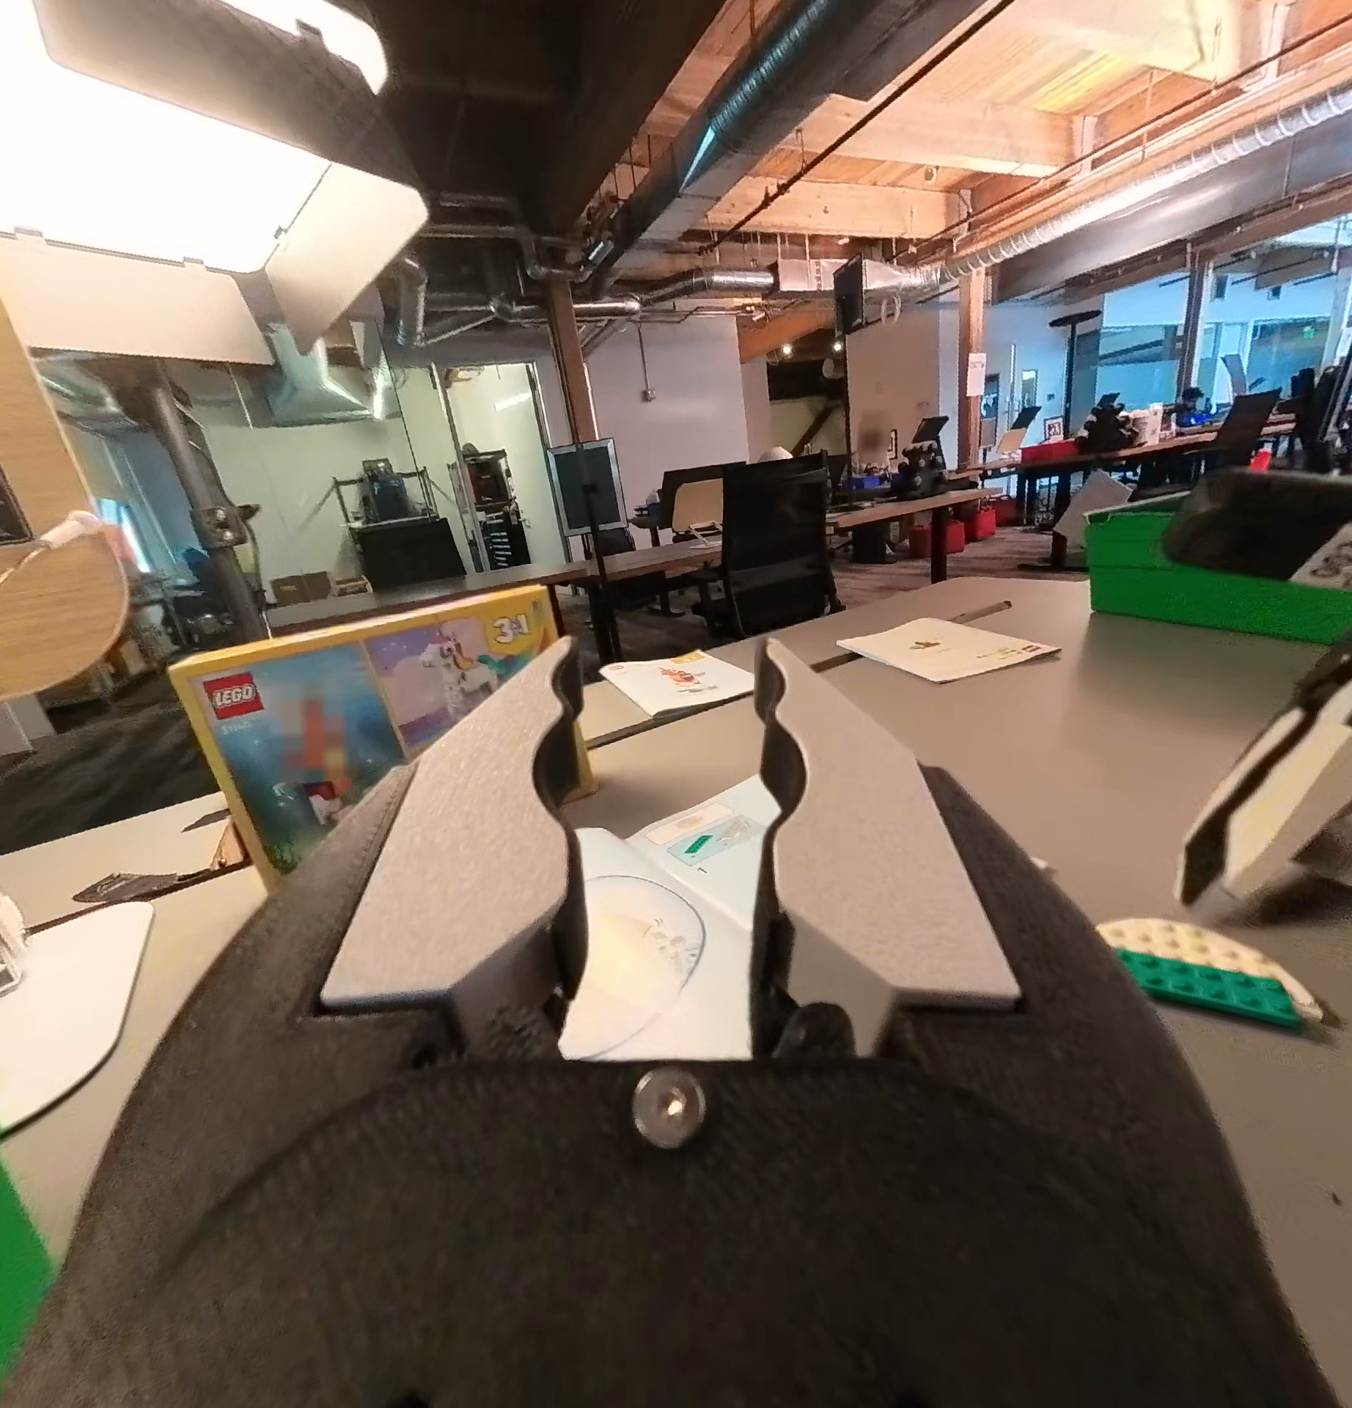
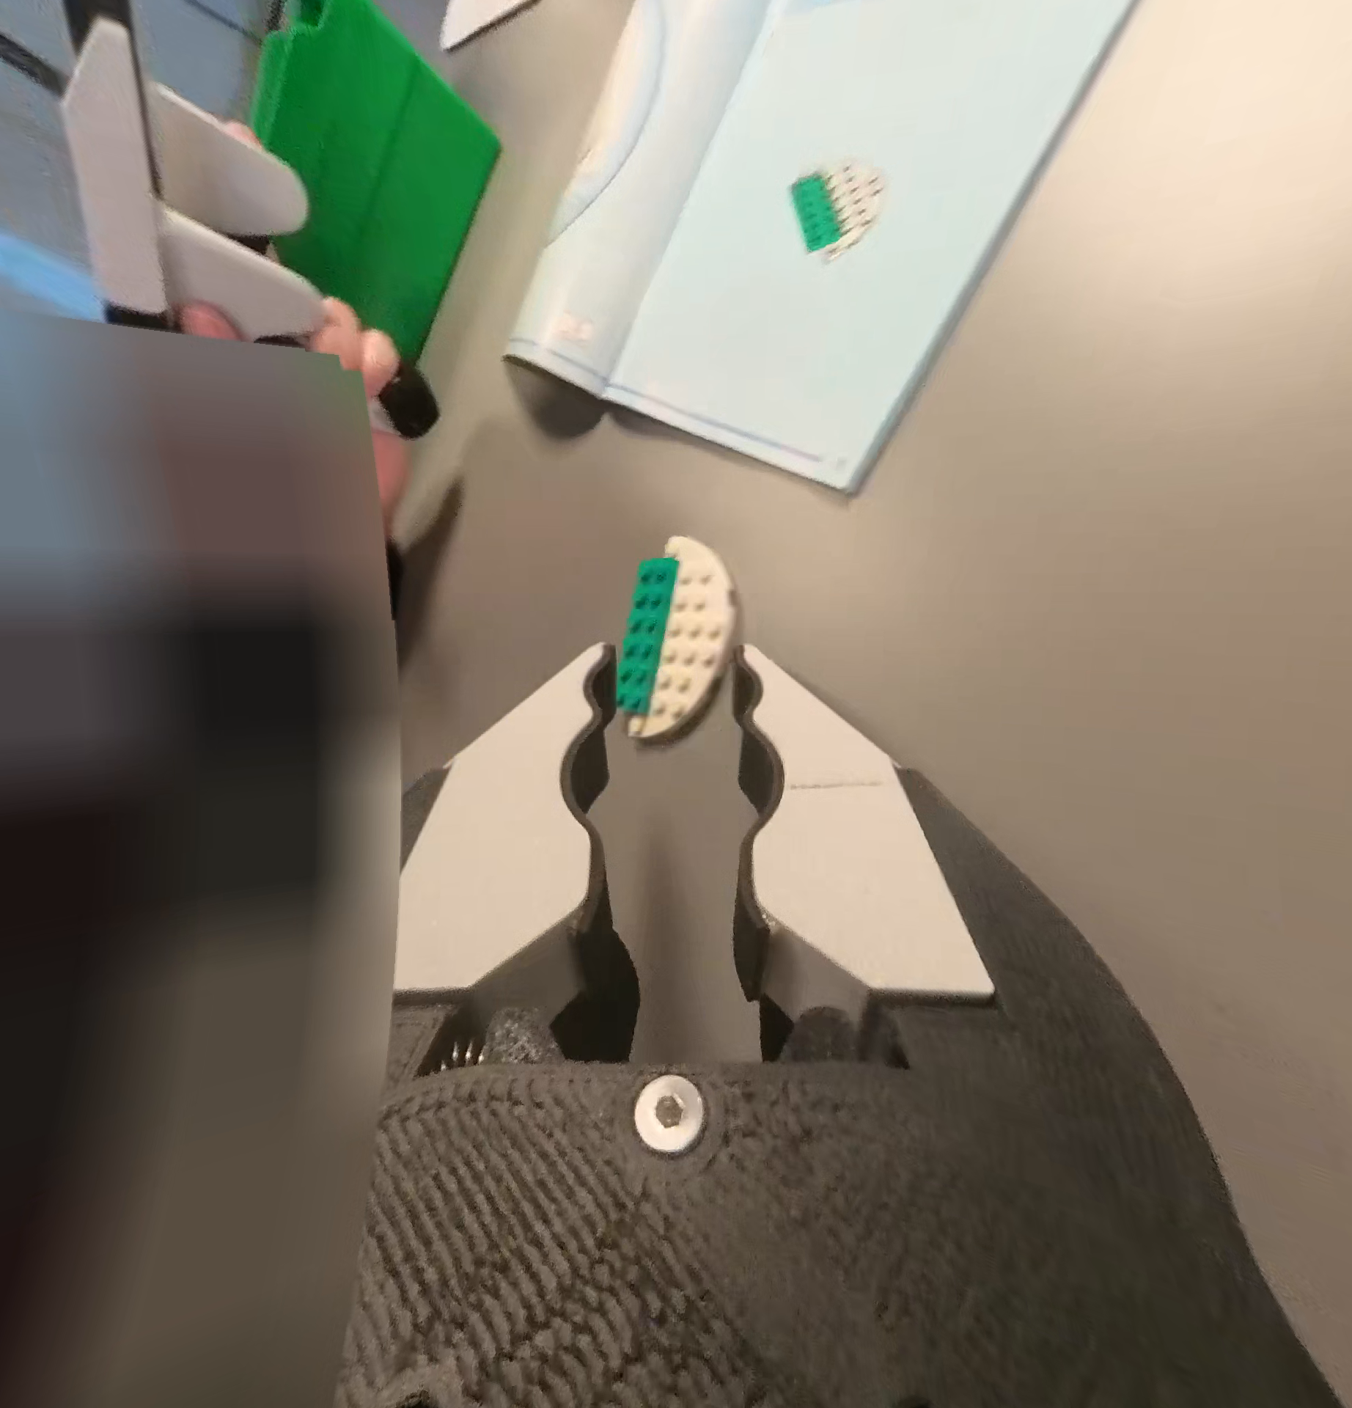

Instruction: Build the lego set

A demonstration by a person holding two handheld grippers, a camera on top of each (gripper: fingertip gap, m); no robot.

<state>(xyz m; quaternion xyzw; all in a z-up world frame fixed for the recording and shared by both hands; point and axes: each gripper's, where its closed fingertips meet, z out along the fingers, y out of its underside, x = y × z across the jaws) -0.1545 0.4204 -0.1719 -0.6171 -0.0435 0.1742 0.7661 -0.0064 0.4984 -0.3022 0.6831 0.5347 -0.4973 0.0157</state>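
Note:
A small Lego assembly (image 2: 692, 648), a white half-round plate with a green plate (image 2: 642, 632) on its left part, lies flat on the grey table (image 2: 1115, 686). My right gripper (image 2: 673, 659) is open and points down at it, with the assembly's near end between the fingertips; no grip shows. The left wrist view shows the assembly (image 1: 1206, 968) under the right gripper (image 1: 1206, 876). My left gripper (image 1: 665, 670) is open and empty, held above the open light-blue instruction booklet (image 1: 658, 914). The booklet (image 2: 810, 267) lies beyond the assembly.
A yellow Lego box (image 1: 330, 731) stands behind the left gripper. Two more booklets (image 1: 680, 678) (image 1: 947, 648) lie farther back. A green tray (image 1: 1191, 587) sits at the far right. A green piece (image 2: 376, 168) lies left of the booklet. A white lamp base (image 1: 63, 990) stands left. My right tips are about 35 cm from the green piece (image 2: 376, 168), my left tips only 20 cm.

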